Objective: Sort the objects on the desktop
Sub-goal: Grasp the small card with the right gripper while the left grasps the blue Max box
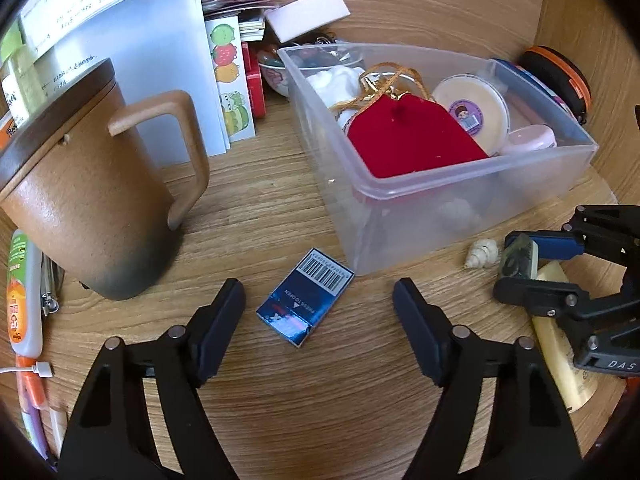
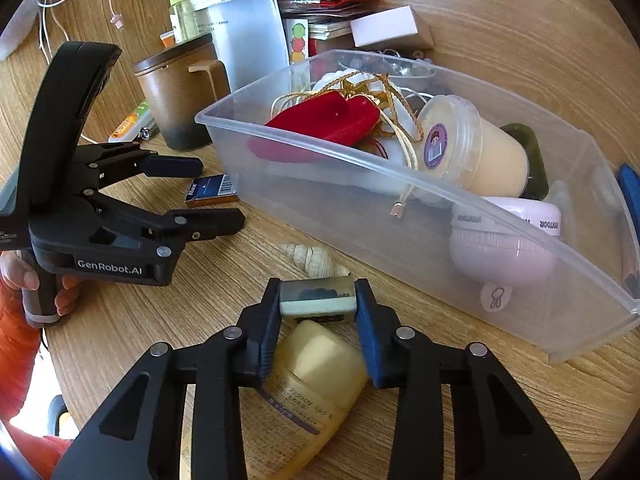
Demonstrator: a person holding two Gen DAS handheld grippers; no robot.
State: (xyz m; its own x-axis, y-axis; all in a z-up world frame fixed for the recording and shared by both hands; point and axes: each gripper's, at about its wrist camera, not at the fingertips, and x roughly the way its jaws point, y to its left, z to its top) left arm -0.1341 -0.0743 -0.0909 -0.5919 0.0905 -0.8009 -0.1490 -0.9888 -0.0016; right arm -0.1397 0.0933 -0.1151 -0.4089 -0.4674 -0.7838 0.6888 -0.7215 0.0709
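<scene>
On wooden desk (image 1: 280,420) | my right gripper (image 2: 317,300) pinches small pale-green rectangular block (image 2: 318,302) | my left gripper (image 1: 318,308) spread around flat blue cardboard box (image 1: 306,298), not touching

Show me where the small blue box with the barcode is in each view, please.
Left wrist: blue box lies low in the centre, on the table between the open left gripper fingers.
Right wrist: blue box at mid-left, partly hidden behind that gripper.
Shared landmark: the clear bin beside it.
</scene>
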